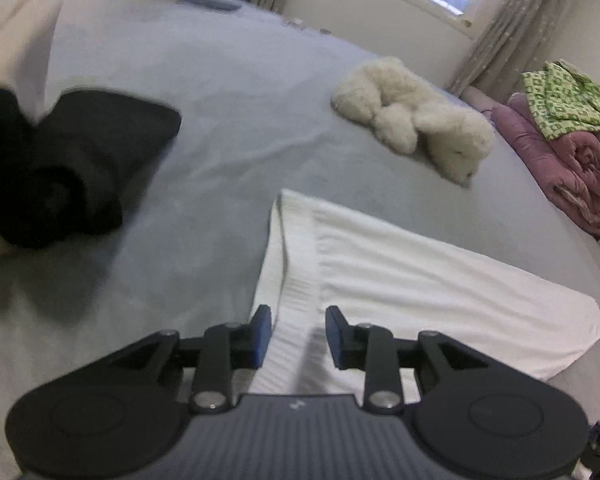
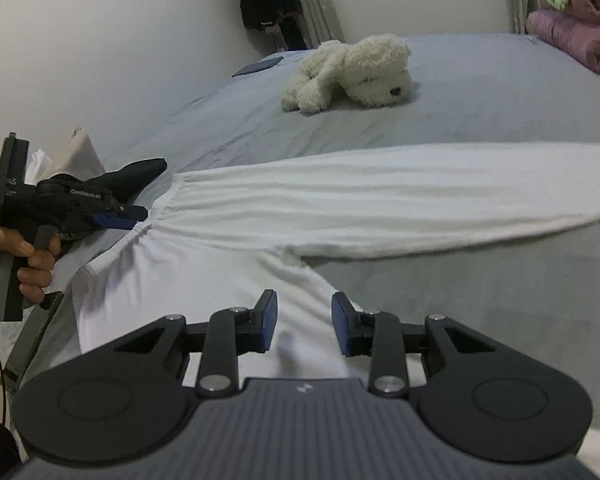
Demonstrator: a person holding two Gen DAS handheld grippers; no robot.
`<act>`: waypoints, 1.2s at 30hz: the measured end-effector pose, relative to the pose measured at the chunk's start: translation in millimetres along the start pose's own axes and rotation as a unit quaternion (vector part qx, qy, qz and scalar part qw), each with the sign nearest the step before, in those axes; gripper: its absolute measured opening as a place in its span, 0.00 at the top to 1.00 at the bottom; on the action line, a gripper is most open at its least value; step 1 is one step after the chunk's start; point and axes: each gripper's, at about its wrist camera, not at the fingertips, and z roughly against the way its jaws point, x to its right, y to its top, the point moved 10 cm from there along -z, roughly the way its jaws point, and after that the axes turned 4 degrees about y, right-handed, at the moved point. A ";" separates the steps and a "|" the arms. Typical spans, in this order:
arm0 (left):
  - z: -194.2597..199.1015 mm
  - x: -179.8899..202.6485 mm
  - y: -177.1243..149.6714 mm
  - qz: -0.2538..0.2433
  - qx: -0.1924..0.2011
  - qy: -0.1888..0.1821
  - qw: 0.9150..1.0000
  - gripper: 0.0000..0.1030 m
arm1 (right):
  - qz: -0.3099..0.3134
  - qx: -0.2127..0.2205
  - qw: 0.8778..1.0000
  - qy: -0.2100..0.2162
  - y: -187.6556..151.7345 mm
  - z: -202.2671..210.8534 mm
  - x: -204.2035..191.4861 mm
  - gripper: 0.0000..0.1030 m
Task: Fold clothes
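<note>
lying flat on the grey bed: white trousers, legs parted in a v, likely spread for folding. left gripper released, fingers astride the ribbed waistband, seemingly poised to pinch. right gripper released above the near leg. plush dog well apart.

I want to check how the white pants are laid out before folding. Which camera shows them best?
The right wrist view: the white pants show from gathered waistband, near the left gripper, along one whole leg. The left wrist view shows only the waistband end and part of a leg beyond the open left gripper.
</note>
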 end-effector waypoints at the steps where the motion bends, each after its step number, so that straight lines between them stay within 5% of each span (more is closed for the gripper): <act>1: -0.8 -3.2 0.8 0.019 -0.004 -0.010 1.000 0.70 | -0.003 -0.001 1.000 0.001 -1.6 0.3 -0.1 0.67; 5: -2.0 -14.4 0.9 0.086 -0.017 -0.041 0.995 0.71 | -0.015 -0.005 1.000 0.006 -7.4 -1.3 -1.1 0.67; 10: -2.2 -6.4 -2.1 0.054 -0.018 -0.030 0.998 0.73 | -0.017 -0.006 1.000 0.012 -7.7 -5.8 -6.7 0.67; 13: -1.3 -4.3 -1.9 0.037 -0.016 -0.015 0.999 0.89 | -0.017 -0.003 1.000 0.015 -5.8 -5.4 -9.6 0.67; 17: -0.5 -5.4 -1.5 0.041 -0.016 -0.021 0.999 0.96 | -0.020 -0.004 1.000 0.016 -7.9 -5.1 -9.0 0.67; 28: 1.0 -3.6 -0.7 0.078 -0.023 -0.069 0.994 0.95 | -0.011 -0.006 0.999 0.047 -1.8 -19.0 -39.3 0.67; 32: -3.4 -7.1 -5.4 0.090 -0.037 -0.087 0.991 0.82 | 0.014 -0.011 0.998 0.068 -0.7 -35.9 -70.0 0.67; 36: -3.1 -8.7 -7.2 0.090 -0.042 -0.098 0.990 0.80 | 0.017 -0.016 0.996 0.084 -4.2 -42.7 -85.4 0.67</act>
